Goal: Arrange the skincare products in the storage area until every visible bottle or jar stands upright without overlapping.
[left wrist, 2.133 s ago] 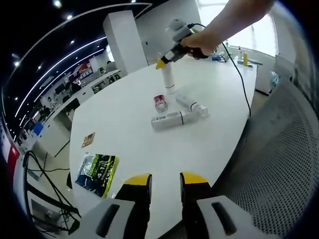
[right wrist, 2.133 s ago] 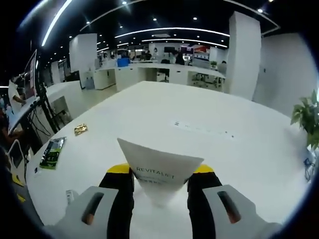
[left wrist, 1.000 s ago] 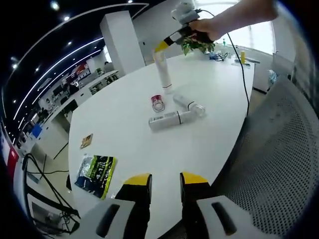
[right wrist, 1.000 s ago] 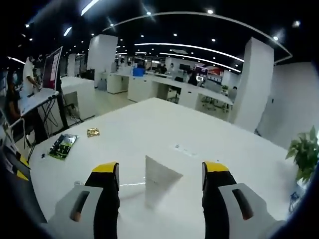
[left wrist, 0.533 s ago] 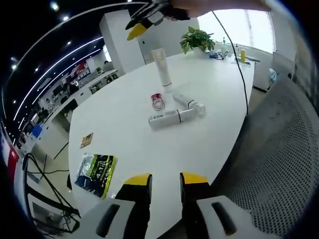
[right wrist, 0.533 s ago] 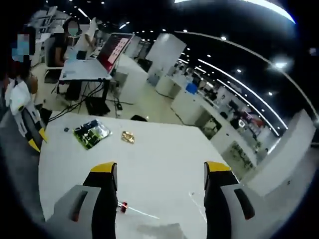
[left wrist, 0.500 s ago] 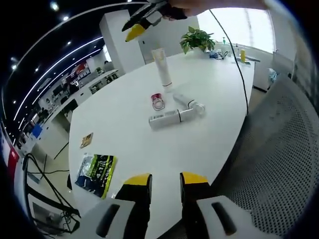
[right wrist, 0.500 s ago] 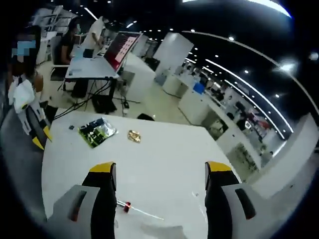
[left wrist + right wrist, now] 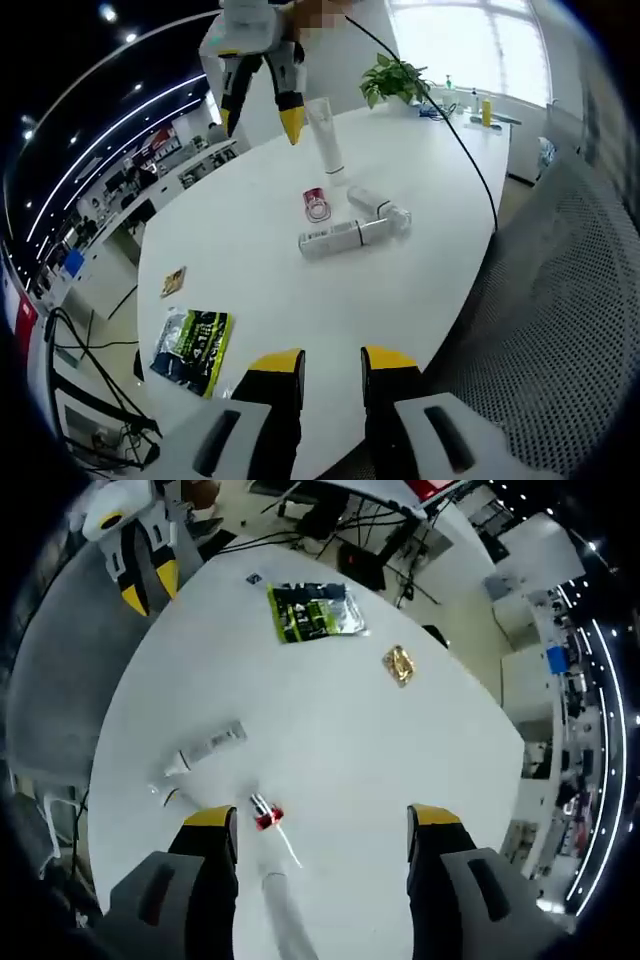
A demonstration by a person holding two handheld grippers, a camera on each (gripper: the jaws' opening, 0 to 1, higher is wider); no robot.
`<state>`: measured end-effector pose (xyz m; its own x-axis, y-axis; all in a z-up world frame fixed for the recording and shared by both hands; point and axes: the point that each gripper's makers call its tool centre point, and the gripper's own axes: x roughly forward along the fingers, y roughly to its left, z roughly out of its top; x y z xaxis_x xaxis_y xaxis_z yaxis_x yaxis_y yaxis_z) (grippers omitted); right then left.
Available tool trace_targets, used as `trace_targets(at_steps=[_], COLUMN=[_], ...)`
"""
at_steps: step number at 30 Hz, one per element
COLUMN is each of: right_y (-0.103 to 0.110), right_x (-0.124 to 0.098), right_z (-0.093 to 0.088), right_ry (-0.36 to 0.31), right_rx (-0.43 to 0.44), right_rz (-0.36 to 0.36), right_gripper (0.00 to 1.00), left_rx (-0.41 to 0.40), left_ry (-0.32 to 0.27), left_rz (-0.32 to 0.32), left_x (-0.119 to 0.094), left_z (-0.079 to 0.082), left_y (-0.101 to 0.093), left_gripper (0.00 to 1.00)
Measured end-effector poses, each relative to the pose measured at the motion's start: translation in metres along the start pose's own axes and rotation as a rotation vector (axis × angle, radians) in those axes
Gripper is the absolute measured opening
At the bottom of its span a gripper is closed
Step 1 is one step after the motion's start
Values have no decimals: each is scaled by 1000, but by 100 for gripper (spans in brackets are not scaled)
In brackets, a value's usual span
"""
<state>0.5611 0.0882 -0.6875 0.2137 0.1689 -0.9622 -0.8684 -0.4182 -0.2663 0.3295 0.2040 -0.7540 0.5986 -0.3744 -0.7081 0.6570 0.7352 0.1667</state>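
Hovering spread right hand-held gripper [image 9: 320, 830] over upright tube [image 9: 325, 135]; next descending squarely onto lying bottle [image 9: 340, 237] at nine o'clock in right gripper view, left hand-held gripper [image 9: 332, 365] idling nearly closed, empty

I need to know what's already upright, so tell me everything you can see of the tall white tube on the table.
The tall white tube looks like smooth plastic. It stands upright on its cap end on the white table, flaring wider toward its flat top. It stands alone, apart from the small red-capped jar nearer the camera. The right gripper hovers beside its top, not touching it. In the right gripper view it rises between the jaws.
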Motion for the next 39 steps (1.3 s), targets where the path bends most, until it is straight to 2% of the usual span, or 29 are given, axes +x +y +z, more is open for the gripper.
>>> trace_targets(at_steps=[2,5,7,8,10,13,14,18,22,27,31,33,37,39], right_y=[2,13,24,28,39,45,49,45,47,58,59,60,60,57], right_x=[9,23,35,39,49,62,67,83,96,111,120,123,129,130], right_z=[-12,-21,-30,-31,-35,-42,-47,-47,-53,-64,-66,-64,-64,-63], right_ry=[61,98,132,135,163,185,200,218,286,320,319,313,329,345], right_rx=[-60,-132,-101,-116,-208,-186,-152,-153,-230,-296,-317,-332,-380,-354], right_rz=[28,85,138,154,194,218,236,205,226,288,284,286,279,276], right_gripper=[68,64,62,60,56,54,53,44,42,39,36,29,29,29], left_rx=[10,-5,-5,-6,-10,-10,-8,-6,-3,-11,-10,-6,-17,-25], left_ry=[-1,3,10,12,4,2,6,9,20,24,33,43,48,42], left_rz=[0,10,15,16,24,23,21,23,24,31,31,29,18,14], left_x=[0,0,0,0,-1,-1,-1,-1,0,0,0,1,2,2], left_z=[0,-1,-2,-2,-1,-1,-2,-3,-5,-5,-7,-8,-10,-9], left_y=[-1,2,4,4,5,5,4,5,5,7,7,7,6,5], left_gripper=[23,23,23,22,22,22,22,22,22,22,22,22,22,22])
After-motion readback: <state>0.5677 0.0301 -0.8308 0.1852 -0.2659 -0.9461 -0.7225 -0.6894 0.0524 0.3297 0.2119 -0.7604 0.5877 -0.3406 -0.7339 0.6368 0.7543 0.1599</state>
